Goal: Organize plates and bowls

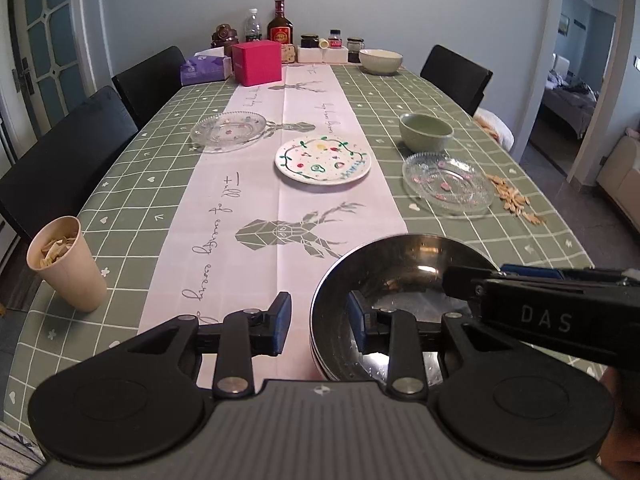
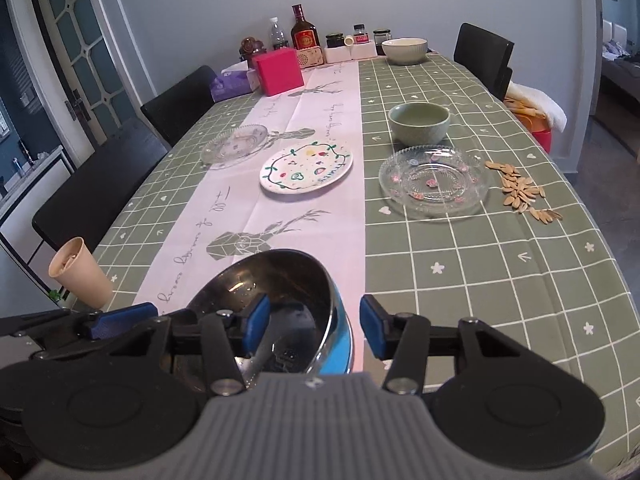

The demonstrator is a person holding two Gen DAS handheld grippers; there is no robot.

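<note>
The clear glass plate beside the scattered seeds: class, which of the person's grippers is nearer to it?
Right. The right gripper straddles the steel bowl's right rim, on the glass plate's side. The left gripper straddles the bowl's left rim, farther away.

Glossy mirror-bright steel bowl (image 1: 400, 276), clear patterned glass plate (image 2: 434, 180), matt green ceramic bowl (image 2: 419, 122), paper cup (image 1: 66, 264).

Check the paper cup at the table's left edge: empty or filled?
Filled. The paper cup stands upright, with pale scraps, seemingly seed shells, heaped near its rim.
</note>
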